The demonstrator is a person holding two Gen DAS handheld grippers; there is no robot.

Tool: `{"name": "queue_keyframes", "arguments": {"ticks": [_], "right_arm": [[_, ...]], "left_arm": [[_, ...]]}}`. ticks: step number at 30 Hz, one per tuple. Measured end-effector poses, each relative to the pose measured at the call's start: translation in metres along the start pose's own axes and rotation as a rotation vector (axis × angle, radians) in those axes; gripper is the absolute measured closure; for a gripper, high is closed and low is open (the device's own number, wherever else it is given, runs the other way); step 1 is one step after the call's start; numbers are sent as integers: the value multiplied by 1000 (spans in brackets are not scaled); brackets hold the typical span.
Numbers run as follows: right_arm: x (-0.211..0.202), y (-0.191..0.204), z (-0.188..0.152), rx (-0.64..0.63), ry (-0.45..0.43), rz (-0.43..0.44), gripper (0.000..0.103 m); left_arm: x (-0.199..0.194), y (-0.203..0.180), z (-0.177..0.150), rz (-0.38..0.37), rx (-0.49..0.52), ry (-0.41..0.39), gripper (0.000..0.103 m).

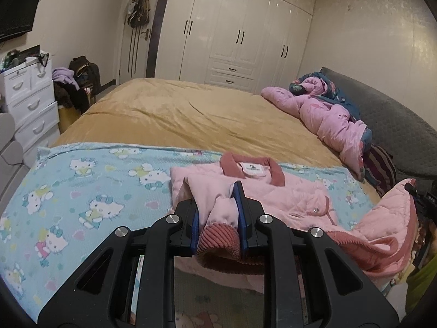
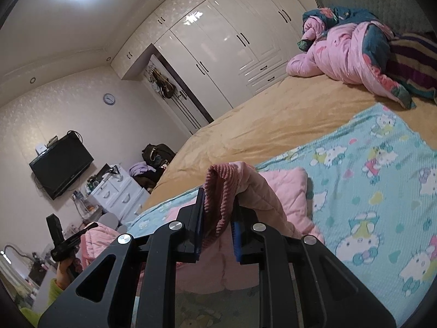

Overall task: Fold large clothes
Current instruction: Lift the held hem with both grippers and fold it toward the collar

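**Both grippers clamped on the coat's cuffs**

The left gripper (image 1: pixel 218 213) sits lowest and closest in the left wrist view, its blue pads clenched on a corduroy cuff (image 1: pixel 218 239) of the pink coat (image 1: pixel 273 191). The sleeve runs up between the fingers and away from the lens. The coat itself lies on a blue cat-print blanket (image 1: pixel 90 191) spread over the near edge of the bed (image 1: pixel 177 114), collar (image 1: pixel 251 168) pointing away, white label showing. Its right-hand part lifts off the blanket toward the frame's right edge.

In the right wrist view, the right gripper (image 2: pixel 217 218) is likewise clenched on the other cuff (image 2: pixel 218 191), which stands up above the fingertips with quilted pink sleeve draping over to the right. Far left in this view, a hand (image 2: pixel 65 269) with a green sleeve holds the other tool.

Beyond the blanket the bed has a tan cover. A rumpled pink quilt (image 1: pixel 322 114) lies by the grey headboard (image 1: pixel 396 125). A white wardrobe (image 1: pixel 240 32) fills the far wall.
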State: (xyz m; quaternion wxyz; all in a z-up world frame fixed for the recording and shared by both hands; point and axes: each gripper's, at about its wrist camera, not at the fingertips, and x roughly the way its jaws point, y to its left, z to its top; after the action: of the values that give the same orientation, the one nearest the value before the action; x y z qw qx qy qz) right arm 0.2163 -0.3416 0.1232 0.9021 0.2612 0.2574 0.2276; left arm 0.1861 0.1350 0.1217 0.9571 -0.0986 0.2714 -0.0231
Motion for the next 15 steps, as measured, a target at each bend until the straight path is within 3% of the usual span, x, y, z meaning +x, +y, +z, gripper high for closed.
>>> {"name": "queue_keyframes", "arguments": {"ticks": [15], "right_arm": [[69,-20,53,15,2,-61,88]], "left_arm": [[49,6,36,34,17,-34,89]]}}
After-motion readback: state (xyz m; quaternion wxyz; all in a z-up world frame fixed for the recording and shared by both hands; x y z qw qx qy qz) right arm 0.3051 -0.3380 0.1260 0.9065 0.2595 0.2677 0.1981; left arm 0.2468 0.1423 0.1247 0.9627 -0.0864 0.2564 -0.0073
